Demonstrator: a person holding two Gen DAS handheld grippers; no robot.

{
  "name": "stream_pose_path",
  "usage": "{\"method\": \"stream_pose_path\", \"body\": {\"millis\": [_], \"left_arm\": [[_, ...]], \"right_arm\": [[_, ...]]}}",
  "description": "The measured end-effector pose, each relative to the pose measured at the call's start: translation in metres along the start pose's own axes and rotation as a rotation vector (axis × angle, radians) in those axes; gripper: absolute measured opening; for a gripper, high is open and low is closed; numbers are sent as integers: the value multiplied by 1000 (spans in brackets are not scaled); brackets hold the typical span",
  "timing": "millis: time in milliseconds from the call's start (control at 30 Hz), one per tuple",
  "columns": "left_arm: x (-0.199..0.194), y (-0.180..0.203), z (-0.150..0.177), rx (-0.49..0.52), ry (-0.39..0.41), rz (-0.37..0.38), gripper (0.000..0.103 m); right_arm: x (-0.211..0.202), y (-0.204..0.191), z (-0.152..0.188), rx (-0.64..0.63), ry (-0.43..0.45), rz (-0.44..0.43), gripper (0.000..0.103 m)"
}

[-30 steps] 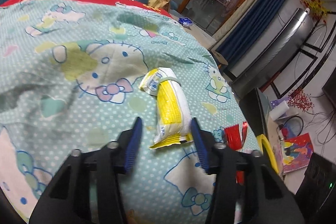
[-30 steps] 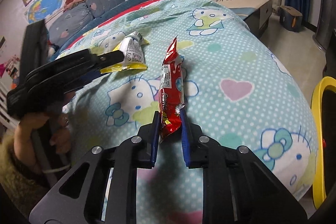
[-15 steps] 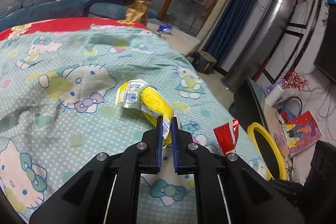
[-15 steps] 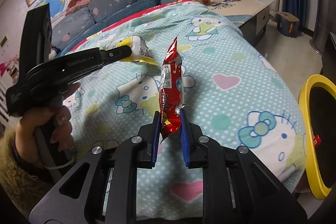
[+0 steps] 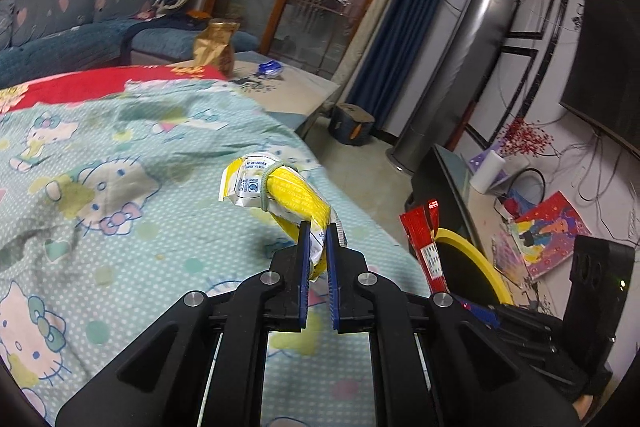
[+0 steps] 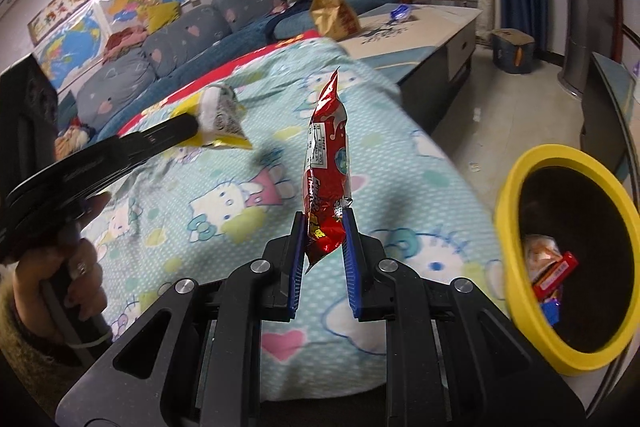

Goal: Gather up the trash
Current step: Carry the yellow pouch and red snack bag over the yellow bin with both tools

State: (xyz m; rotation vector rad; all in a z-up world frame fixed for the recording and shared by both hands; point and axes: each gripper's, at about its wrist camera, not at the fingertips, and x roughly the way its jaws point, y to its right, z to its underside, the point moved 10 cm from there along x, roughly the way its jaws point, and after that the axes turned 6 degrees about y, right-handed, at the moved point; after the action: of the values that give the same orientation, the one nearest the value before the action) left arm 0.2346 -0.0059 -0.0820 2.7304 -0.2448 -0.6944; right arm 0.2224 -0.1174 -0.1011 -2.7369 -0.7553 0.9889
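two grippers are up over a big soft blanket with a cat cartoon and little white dots on it. the blanket is light green with a red strip at the far edge. behind it sits a blue sofa with hearts on the cushions, and maps hang on the wall above. a low table stands past the blanket with a gold paper bag on it. dark blue curtains hang beside a big glass door.

the left gripper is closed tight on a yellow and white wrapper. the wrapper is rolled up with a band around it, and it hangs in the air above the blanket.

the right gripper is pinching a red snack bag by its bottom end. the bag stands up straight, shiny, with white writing on it.

a round bin with a yellow rim sits low beside the blanket, on the right. some wrappers lie inside it. a hand holds the left gripper's handle.
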Motion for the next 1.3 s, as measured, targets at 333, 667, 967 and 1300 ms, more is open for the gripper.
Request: {"method": "stream_pose_path", "body": {"millis": [333, 667, 967, 1300], "left_arm": [[1, 36, 0, 58, 1, 57, 8], [2, 66, 4, 96, -8, 102, 8], [3, 93, 12, 133, -22, 147, 8], [6, 119, 21, 175, -41, 190, 8]], "right_arm": [[-22, 43, -4, 57, 38, 70, 13], [-38, 69, -8, 83, 63, 111, 13], [-51, 90, -9, 97, 76, 145, 13], [-65, 117, -8, 123, 85, 188, 13]]}}
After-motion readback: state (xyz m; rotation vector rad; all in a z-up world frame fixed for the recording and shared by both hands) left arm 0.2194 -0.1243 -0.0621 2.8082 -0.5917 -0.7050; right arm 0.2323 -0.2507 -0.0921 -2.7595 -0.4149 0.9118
